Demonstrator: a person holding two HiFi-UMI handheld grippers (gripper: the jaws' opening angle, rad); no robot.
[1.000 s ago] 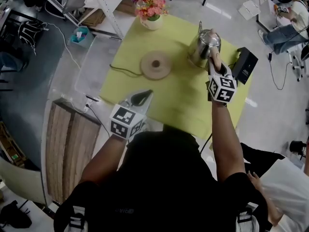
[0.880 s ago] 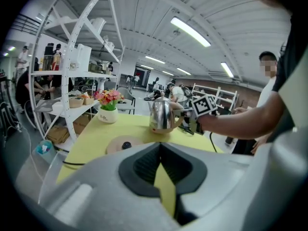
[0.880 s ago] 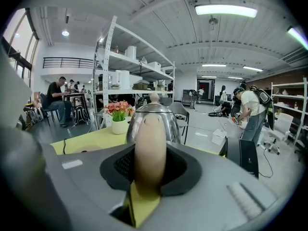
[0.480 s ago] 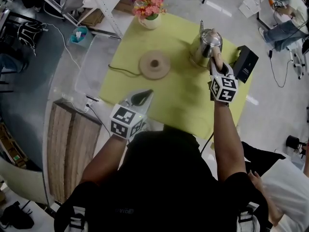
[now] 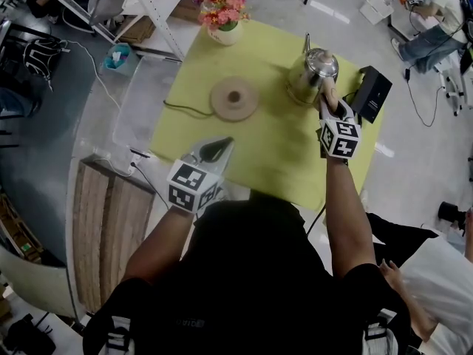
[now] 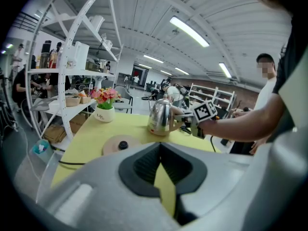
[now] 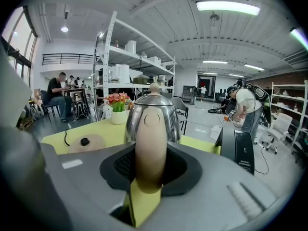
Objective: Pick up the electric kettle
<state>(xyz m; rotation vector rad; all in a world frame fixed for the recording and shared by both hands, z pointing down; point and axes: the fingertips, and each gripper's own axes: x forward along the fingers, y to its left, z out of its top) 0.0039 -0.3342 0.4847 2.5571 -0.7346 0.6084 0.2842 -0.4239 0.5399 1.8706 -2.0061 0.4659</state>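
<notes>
An open lab-workshop: white metal racks (image 7: 113,57) beside the yellow table (image 5: 273,154), people (image 7: 58,89) working beyond it, strip lights (image 7: 227,6) above it.

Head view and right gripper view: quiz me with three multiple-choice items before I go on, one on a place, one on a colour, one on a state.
1. In the head view, where does the round base lie from the kettle?
A) to its left
B) to its right
C) under it

2. The table cover is:
A) blue
B) yellow-green
C) white

3. The right gripper's jaws are:
A) wide open with nothing between them
B) shut on the base
C) shut on the kettle's handle

Answers:
1 A: the base sits apart from the kettle, on its left.
2 B: the cover shows yellow-green in all three views.
3 C: the right gripper view shows the beige handle filling the gap between the jaws.
</notes>
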